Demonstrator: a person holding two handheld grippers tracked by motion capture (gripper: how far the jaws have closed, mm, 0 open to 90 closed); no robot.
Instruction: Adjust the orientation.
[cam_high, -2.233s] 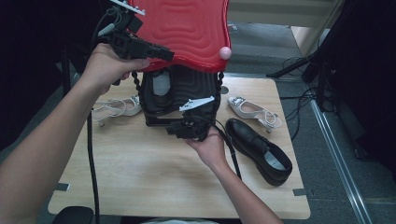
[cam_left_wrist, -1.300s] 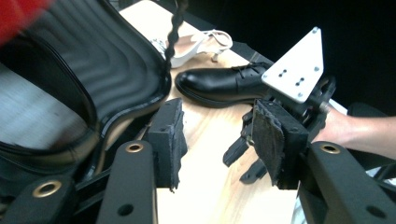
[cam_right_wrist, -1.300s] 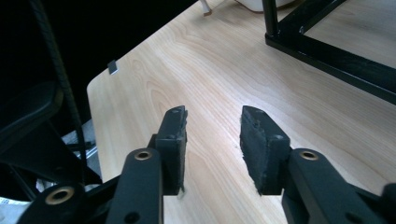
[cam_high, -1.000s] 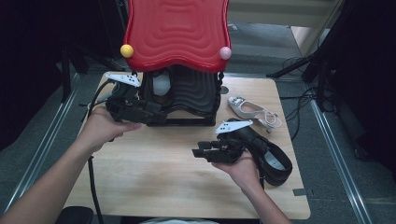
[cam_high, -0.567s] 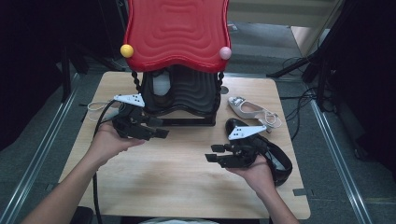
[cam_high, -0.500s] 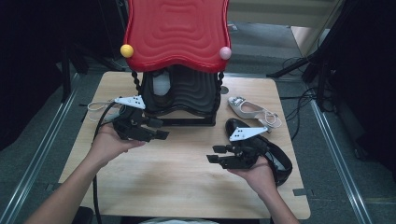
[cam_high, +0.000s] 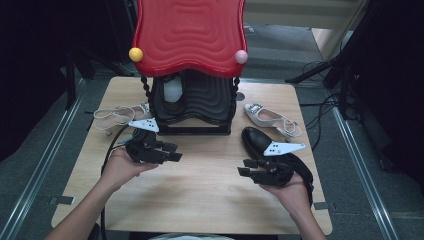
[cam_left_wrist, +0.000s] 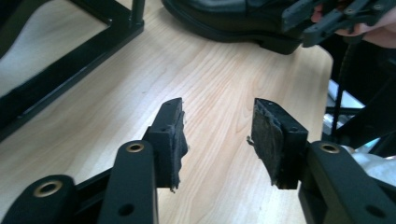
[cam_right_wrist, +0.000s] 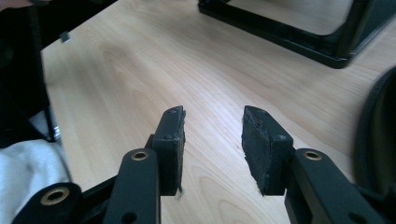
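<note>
- High view: left hand-held gripper (cam_high: 172, 152) hovers by the counter's (cam_high: 210, 185) left edge, jaws apart and empty, just in front of the black rack (cam_high: 192, 107). Right hand-held gripper (cam_high: 245, 167) sits near the right edge, touching the black shoe (cam_high: 257, 142).
- Left gripper view: jaws just been closing, nothing between them, only bare wood.
- Right gripper view: same deal, jaws closing, gap empty.
</note>
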